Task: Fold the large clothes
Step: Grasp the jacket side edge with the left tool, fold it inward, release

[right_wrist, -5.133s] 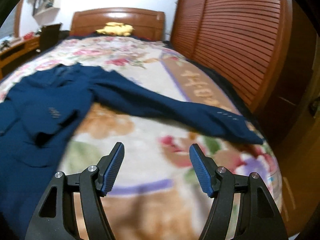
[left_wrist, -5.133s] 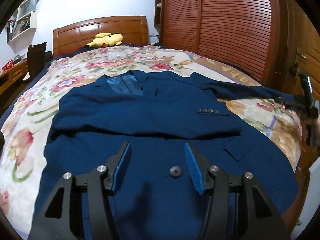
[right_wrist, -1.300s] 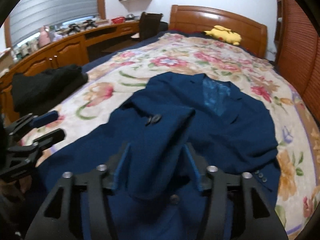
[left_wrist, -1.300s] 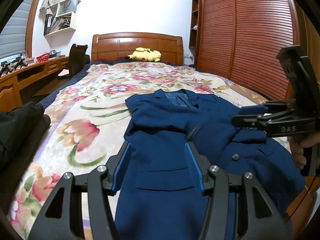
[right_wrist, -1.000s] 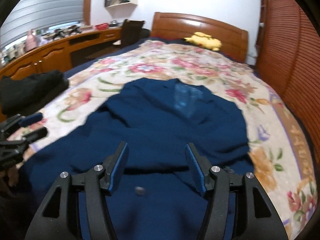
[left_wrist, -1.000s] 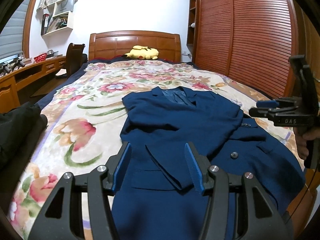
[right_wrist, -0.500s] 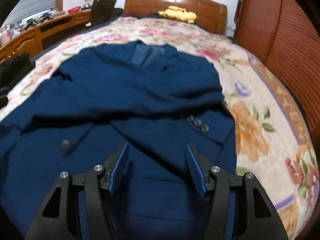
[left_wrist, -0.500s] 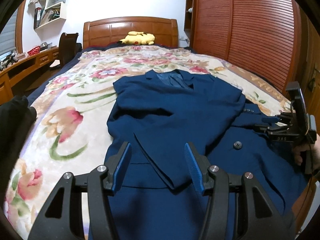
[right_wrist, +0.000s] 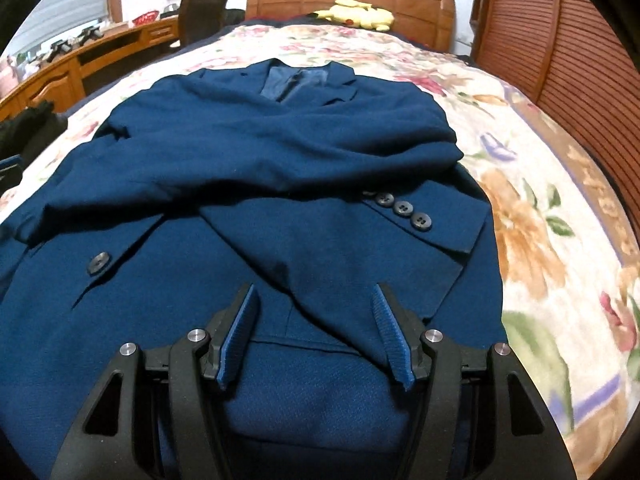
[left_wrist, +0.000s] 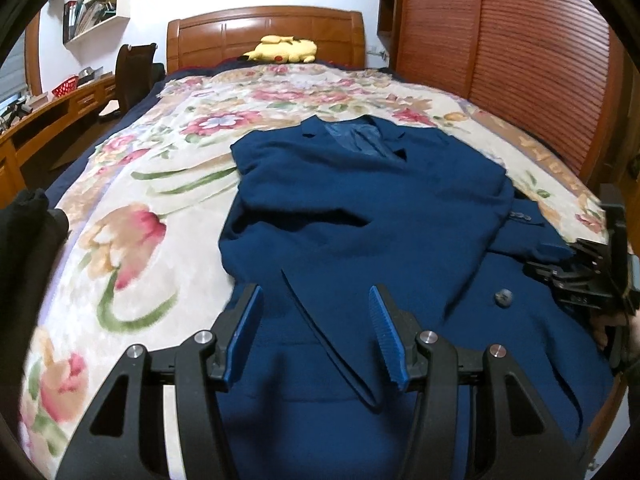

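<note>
On the floral bedspread [left_wrist: 160, 184], at twelve o'clock, I am seeing the navy wool suit jacket [right_wrist: 280, 168] lying sleeves-crossed; I am keeping left claw [left_wrist: 316, 328] and right claw [right_wrist: 314, 330] apart, empty, readying the hem fold.

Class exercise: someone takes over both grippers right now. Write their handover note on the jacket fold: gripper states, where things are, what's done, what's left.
Left gripper: open, empty, over the jacket's lower left front.
Right gripper: open, empty, over the lower right front.
Blue jacket: flat, face up on the floral bedspread, collar toward the headboard.
Done: both sleeves folded across the chest; the cuff with buttons lies on the right side.
Left: probably fold the hem up toward the collar.
</note>
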`<state>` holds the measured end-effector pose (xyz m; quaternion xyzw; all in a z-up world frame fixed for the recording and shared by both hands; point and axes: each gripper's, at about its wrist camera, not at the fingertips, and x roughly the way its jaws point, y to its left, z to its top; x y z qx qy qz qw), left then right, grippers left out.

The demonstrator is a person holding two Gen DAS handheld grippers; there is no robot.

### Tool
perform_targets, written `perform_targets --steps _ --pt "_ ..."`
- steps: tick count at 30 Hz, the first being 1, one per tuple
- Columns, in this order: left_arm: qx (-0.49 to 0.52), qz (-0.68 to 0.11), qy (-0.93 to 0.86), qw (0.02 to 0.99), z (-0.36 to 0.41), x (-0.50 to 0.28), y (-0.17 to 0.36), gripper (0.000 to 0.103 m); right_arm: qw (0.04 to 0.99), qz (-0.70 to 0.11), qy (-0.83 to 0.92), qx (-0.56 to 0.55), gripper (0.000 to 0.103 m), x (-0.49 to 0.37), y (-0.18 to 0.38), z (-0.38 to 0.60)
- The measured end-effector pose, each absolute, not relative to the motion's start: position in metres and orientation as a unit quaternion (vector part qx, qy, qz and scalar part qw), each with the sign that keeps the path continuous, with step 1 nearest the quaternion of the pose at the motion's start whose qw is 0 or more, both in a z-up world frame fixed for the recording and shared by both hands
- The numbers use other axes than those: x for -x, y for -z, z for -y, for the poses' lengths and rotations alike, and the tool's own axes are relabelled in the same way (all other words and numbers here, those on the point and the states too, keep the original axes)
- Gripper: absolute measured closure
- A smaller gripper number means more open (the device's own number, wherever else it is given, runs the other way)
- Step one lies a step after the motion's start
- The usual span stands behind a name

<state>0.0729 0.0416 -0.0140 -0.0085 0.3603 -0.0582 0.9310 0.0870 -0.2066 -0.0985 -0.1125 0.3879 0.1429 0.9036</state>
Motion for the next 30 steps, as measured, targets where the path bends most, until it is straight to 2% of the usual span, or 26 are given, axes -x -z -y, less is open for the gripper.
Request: perform_targets --steps 11,22,24,25,27,29,30 --pt "0.000 -0.425 0.049 0.904 -0.037 -0.127 0.037 0.049 0.907 -0.380 -0.143 0.112 0.042 -0.086 0.098 0.205" --pt "0.030 -0.465 0.061 0.883 -0.033 -0.147 0.066 0.051 0.908 -0.378 -0.145 0.109 0.042 -0.086 0.097 0.206" --pt "0.038 -0.463 0.077 0.882 -0.033 -0.147 0.066 0.064 0.908 -0.378 -0.145 0.108 0.042 -0.086 0.097 0.206" --pt "0.038 -0.462 0.080 0.882 -0.032 -0.146 0.065 0.067 0.908 -0.378 -0.145 0.109 0.042 -0.086 0.097 0.206" --pt "0.039 -0.459 0.096 0.882 -0.029 -0.143 0.062 0.092 0.908 -0.377 -0.145 0.108 0.042 -0.086 0.097 0.206" --pt "0.028 -0.454 0.099 0.885 -0.024 -0.138 0.058 0.101 0.908 -0.377 -0.145 0.109 0.042 -0.086 0.097 0.205" --pt "0.021 -0.450 0.102 0.887 -0.021 -0.134 0.055 0.102 0.908 -0.377 -0.145 0.109 0.042 -0.086 0.097 0.205"
